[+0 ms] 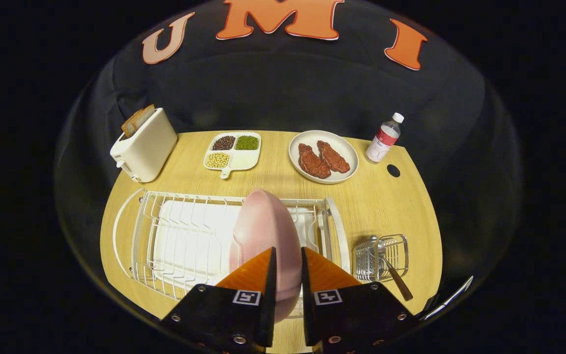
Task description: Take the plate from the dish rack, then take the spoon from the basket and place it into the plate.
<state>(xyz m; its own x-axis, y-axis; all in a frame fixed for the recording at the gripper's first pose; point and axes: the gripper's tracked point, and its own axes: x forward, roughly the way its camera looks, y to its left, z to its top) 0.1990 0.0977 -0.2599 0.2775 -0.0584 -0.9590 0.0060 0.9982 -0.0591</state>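
A pink plate (263,231) stands on edge between my fingers, over the white wire dish rack (184,236). My gripper (289,265) is shut on the plate's near rim, one finger on each face. Whether the plate still rests in the rack's slots is hidden behind the fingers. To the right of the rack sits a small wire basket (380,255) holding a spoon (390,268) with a metal bowl and a brown handle that sticks out toward me.
Along the far side of the wooden table (386,206) stand a white toaster (144,145) with bread, a divided dish of beans (233,150), a plate with two pieces of meat (323,156) and a water bottle (383,137). A round hole (393,170) lies near the bottle.
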